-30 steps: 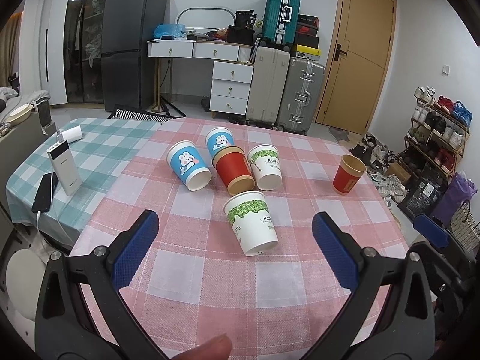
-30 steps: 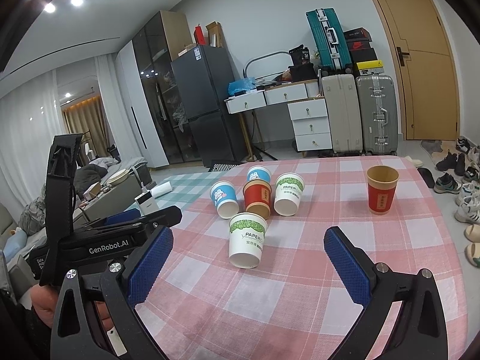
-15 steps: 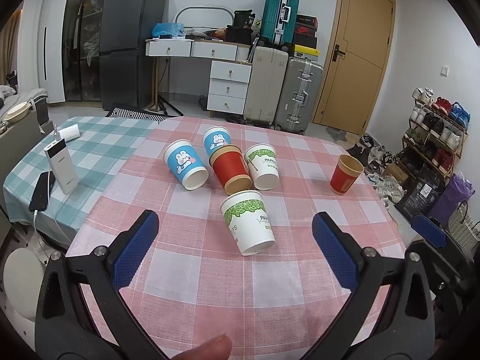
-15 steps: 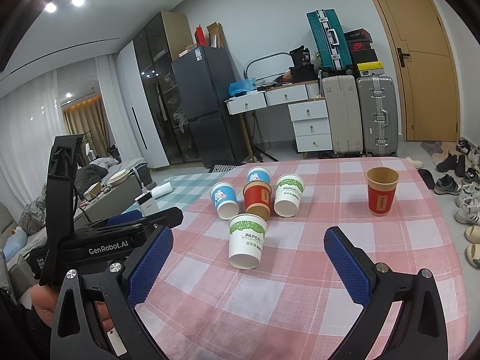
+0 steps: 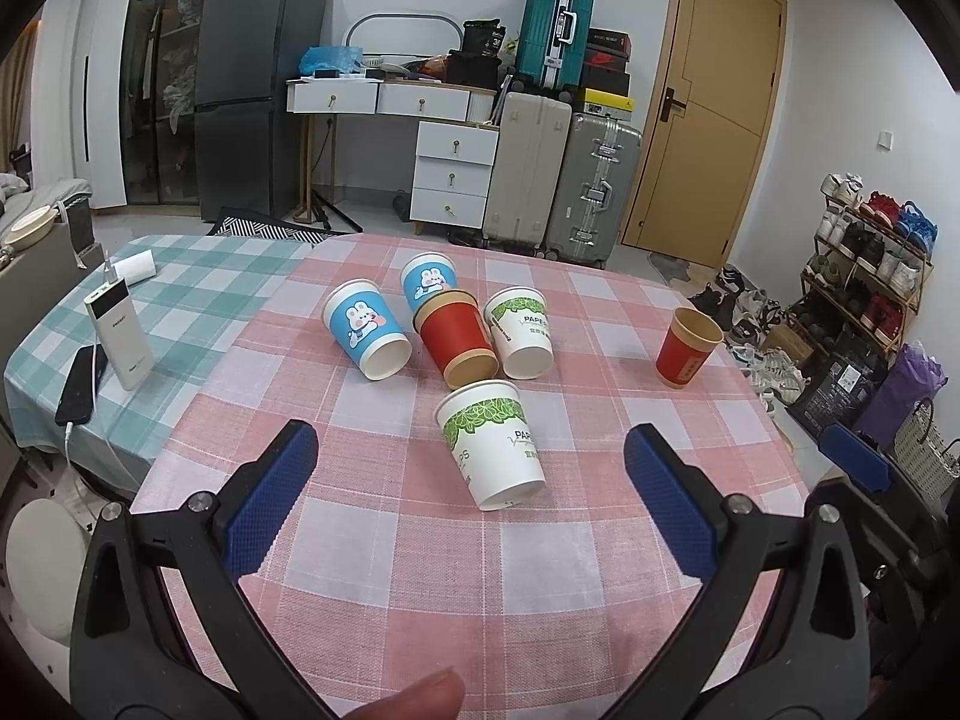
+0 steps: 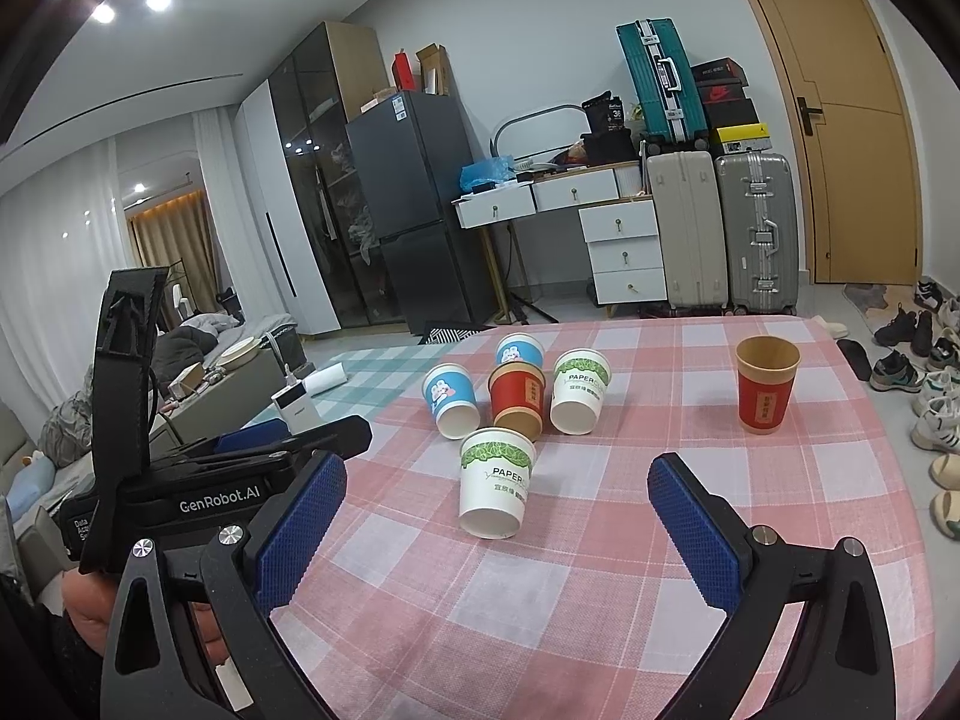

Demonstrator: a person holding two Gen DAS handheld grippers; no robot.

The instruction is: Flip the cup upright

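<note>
Several paper cups stand upside down on the pink checked tablecloth (image 5: pixel 384 540). Nearest is a white cup with green leaves (image 5: pixel 492 450), also in the right wrist view (image 6: pixel 495 489). Behind it stand a red cup (image 5: pixel 459 336), a second white-green cup (image 5: pixel 522 333) and two blue rabbit cups (image 5: pixel 366 330) (image 5: pixel 427 281). One red cup (image 5: pixel 684 348) stands upright at the right (image 6: pixel 767 384). My left gripper (image 5: pixel 468 468) is open, its jaws either side of the nearest cup, short of it. My right gripper (image 6: pixel 498 504) is open, also short of that cup.
A white power bank (image 5: pixel 117 333) and a black phone (image 5: pixel 81 384) lie on the green checked cloth at the left. The left gripper body (image 6: pixel 210 480) shows at the left of the right wrist view. Suitcases, drawers and a shoe rack (image 5: pixel 864 276) stand beyond the table.
The left wrist view has shifted slightly, so the cups sit a little lower and left in it. The right gripper has barely moved. Both grippers stay open.
</note>
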